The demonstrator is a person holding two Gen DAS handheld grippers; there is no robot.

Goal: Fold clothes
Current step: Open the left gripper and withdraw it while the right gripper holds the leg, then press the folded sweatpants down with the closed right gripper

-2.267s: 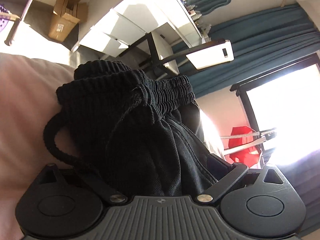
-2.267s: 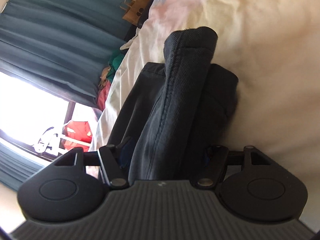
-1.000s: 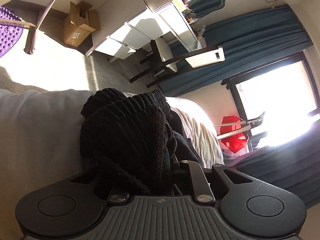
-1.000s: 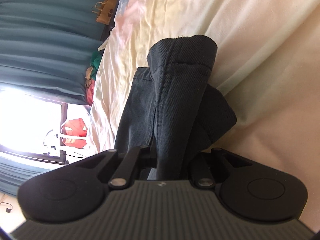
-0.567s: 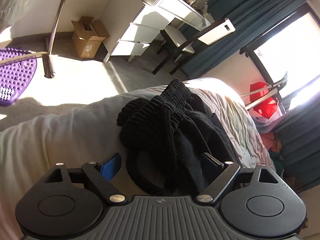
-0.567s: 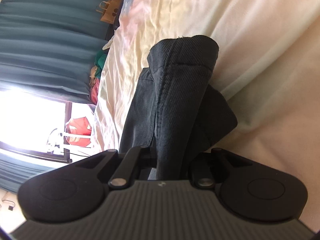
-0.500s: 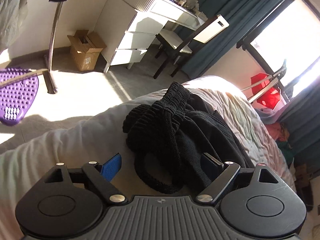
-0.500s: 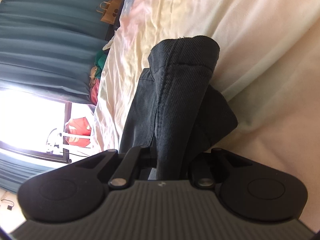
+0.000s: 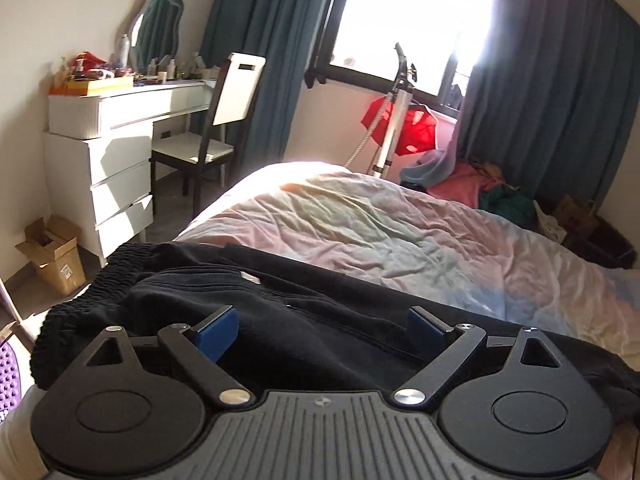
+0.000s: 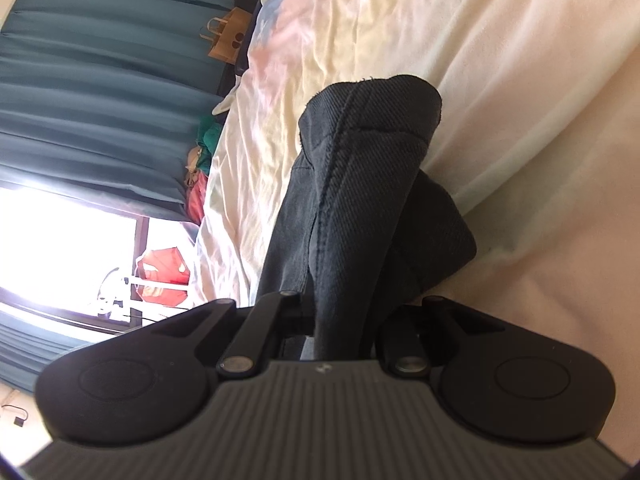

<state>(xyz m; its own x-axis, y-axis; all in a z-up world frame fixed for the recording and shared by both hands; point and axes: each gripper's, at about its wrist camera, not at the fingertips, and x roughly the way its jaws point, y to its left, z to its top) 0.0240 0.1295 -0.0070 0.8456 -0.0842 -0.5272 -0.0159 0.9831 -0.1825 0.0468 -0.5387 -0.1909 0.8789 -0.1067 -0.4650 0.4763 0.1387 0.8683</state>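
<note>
Left wrist view: left gripper [image 9: 320,330] hangs with its blue-padded fingers [image 9: 218,336] spread wide, nothing between them. Black trousers [image 9: 304,320] lie on the bed [image 9: 400,232] directly under and ahead of it. Ribbed elastic waistband [image 9: 100,288] bunched at the garment's left end, near the bed edge. Fabric runs off to the right, past the frame edge, so the long axis lies crosswise to this gripper's pointing direction. Cloth rumpled, not flat. Background: white dresser [image 9: 116,152], chair [image 9: 216,120], teal curtains [image 9: 552,92], cardboard box [image 9: 52,252] on the floor.

Right wrist view: camera rolled sideways. Right gripper [image 10: 344,320] is clamped on a bunched fold of the trouser leg; fingertips hidden by the dark twill, linkage drawn in tight. Leg end with hem [image 10: 372,96] sticks out forward past the jaws and a second lobe of cloth sags to the right. Pale sheet of the bed behind it. Paper bag [image 10: 228,40] by the curtain, far off.

Judgement: right hand has the leg end, waistband end lies free at the left hand, which is the nearer one to it. Next move likely turns on the left gripper dropping leftward onto the waistband so both ends are held along the long axis. Risk: bunched waistband gives a thick, uneven bite.
</note>
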